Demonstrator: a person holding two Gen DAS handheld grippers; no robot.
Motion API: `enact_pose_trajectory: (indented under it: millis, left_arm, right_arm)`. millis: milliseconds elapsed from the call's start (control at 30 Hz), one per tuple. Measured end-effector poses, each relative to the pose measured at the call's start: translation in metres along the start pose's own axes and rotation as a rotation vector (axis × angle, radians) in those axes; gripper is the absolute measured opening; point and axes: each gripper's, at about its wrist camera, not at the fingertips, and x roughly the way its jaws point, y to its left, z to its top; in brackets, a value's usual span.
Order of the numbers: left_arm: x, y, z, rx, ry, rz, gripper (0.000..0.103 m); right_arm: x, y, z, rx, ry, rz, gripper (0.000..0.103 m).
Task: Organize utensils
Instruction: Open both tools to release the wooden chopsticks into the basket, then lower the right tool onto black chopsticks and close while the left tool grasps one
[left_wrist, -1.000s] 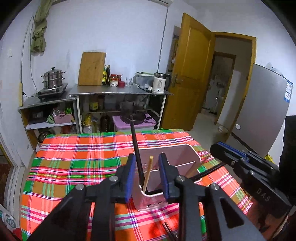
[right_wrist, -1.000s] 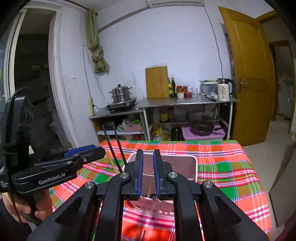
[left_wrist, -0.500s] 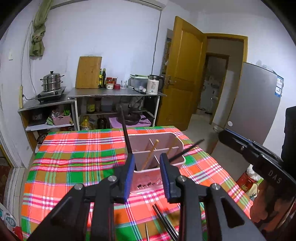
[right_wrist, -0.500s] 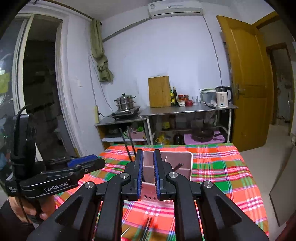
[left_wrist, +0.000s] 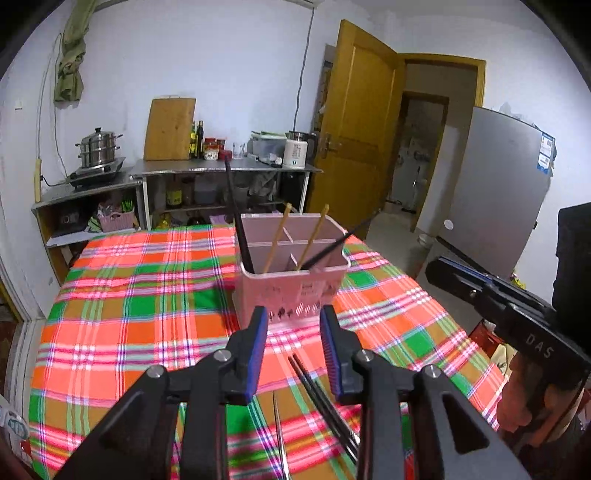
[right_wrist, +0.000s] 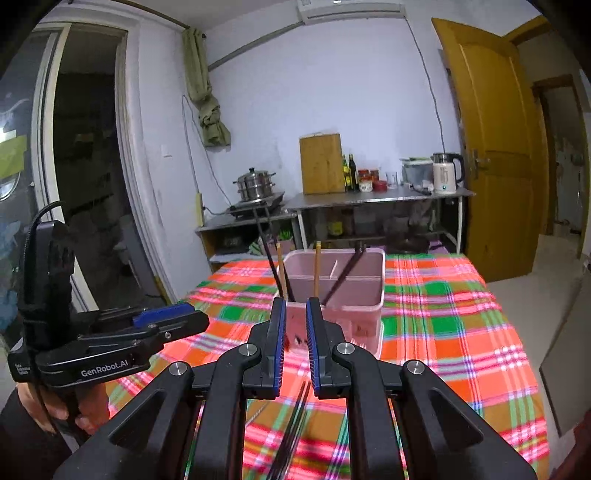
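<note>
Both hand-held grippers hang empty over the worktop, on the near side of the pink utensil holder. On the left hand-held gripper the blue ribbed pads stand moderately apart with nothing between them; seen from the right wrist, its black body carries the white lettering "GenRobot.AI". On the right hand-held gripper the pads are drawn nearly together, only a narrow slit left, pinching nothing; from the left wrist its side reads "DAS". The holder is a squarish plastic tub with rounded corners, inner dividers and small cut-out holes along its lower wall. Inside it lean two pale wooden chopsticks and several thin black chopsticks, one black stick slanting far out over the holder's right rim. More black chopsticks lie flat on the cloth just in front of the holder, below the grippers, beside one thin silvery stick. A plaid tablecloth in orange, green, pink and white covers the worktop. Behind the holder, against a pale wall, stand metal shelves with a steel steamer pot, a wooden cutting board, bottles, jars and a white kettle. Right of the holder are a yellow-brown wooden door and a grey refrigerator with a blue label too small to read.
</note>
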Motion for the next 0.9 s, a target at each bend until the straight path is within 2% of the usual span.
enact_pose_trajectory:
  millis: [533,700,900]
  left_arm:
    - [0.013,0.014,-0.057,-0.033,0.100,0.006,0.031]
    - [0.026,0.021,-0.073,-0.047,0.159,0.011,0.031]
    - [0.049,0.020,-0.090,-0.047,0.248,0.010,0.031]
  right_arm:
    - [0.017,-0.015,-0.046,0.034,0.128,-0.017,0.011]
    - [0.027,-0.020,-0.063,0.048,0.182,-0.016,0.011]
    - [0.047,-0.019,-0.083,0.047,0.287,0.000,0.011]
